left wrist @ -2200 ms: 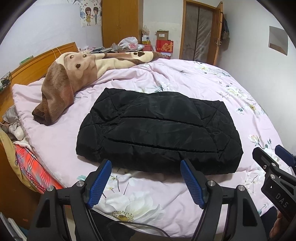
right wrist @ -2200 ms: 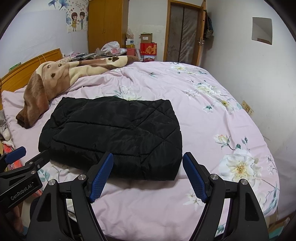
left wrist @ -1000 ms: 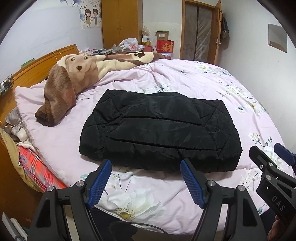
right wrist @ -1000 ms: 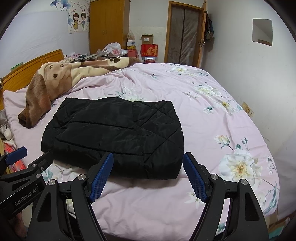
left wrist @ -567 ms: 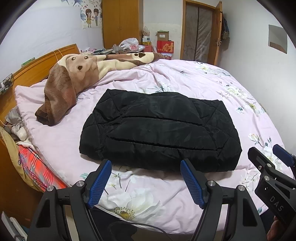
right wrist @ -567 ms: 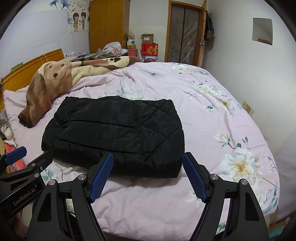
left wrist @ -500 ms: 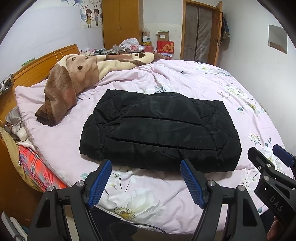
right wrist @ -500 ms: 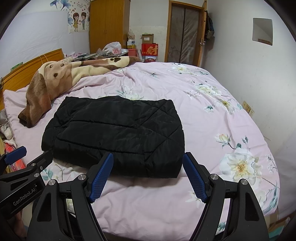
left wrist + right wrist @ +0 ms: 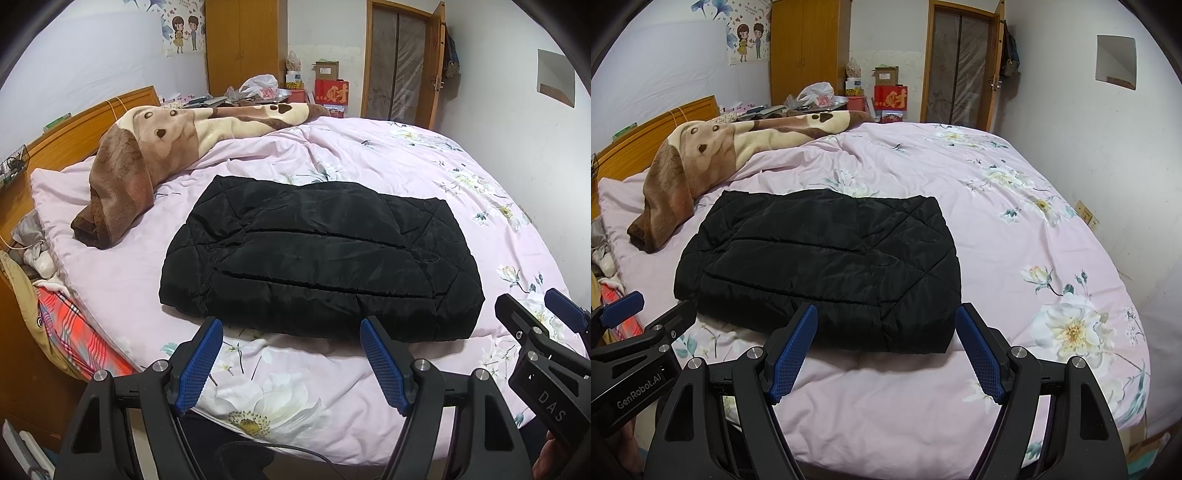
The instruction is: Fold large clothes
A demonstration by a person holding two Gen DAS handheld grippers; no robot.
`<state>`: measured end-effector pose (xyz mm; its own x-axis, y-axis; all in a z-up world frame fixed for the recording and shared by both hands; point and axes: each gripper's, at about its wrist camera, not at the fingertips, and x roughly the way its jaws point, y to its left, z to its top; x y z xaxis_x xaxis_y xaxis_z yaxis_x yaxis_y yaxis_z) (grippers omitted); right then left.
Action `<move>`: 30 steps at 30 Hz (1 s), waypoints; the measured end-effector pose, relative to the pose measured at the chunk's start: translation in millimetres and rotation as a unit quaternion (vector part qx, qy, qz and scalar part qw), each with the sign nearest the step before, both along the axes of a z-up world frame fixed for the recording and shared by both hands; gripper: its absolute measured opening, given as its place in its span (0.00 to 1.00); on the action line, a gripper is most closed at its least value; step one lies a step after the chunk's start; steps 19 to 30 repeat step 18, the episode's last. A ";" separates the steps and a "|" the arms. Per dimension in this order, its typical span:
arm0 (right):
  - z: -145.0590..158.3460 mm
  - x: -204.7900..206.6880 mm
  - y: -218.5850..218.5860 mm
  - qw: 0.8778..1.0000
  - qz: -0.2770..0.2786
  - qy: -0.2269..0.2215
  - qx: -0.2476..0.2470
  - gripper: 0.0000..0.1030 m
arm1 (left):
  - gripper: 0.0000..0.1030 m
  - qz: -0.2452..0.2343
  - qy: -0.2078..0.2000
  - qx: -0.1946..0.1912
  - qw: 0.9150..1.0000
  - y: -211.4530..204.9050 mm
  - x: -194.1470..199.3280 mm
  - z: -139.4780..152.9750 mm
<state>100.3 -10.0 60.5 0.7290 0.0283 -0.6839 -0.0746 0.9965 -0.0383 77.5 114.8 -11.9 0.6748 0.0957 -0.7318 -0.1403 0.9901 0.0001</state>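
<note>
A brown and cream blanket (image 9: 147, 155) lies bunched at the left of the bed (image 9: 369, 147), by the wooden headboard (image 9: 74, 125). In the middle of the pink flowery bed cover lies the black puffy jacket (image 9: 321, 258), folded into a flat block. The left hand-held gripper (image 9: 291, 358) hangs just in front of the jacket's near edge with its blue fingers spread wide and nothing between them. The right hand-held gripper (image 9: 886, 343) is beside it, spread wide too, holding nothing.
</note>
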 end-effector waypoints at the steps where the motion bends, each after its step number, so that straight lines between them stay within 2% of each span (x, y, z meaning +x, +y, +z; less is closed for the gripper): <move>1: -0.1 0.2 -0.1 1.000 0.000 0.000 0.000 0.75 | 0.74 0.001 0.000 0.001 1.000 -0.1 -0.1 0.1; 30: -1.2 -1.3 0.6 1.000 0.000 0.001 0.000 0.75 | 0.74 0.001 0.001 -0.005 1.000 0.9 -1.4 -0.7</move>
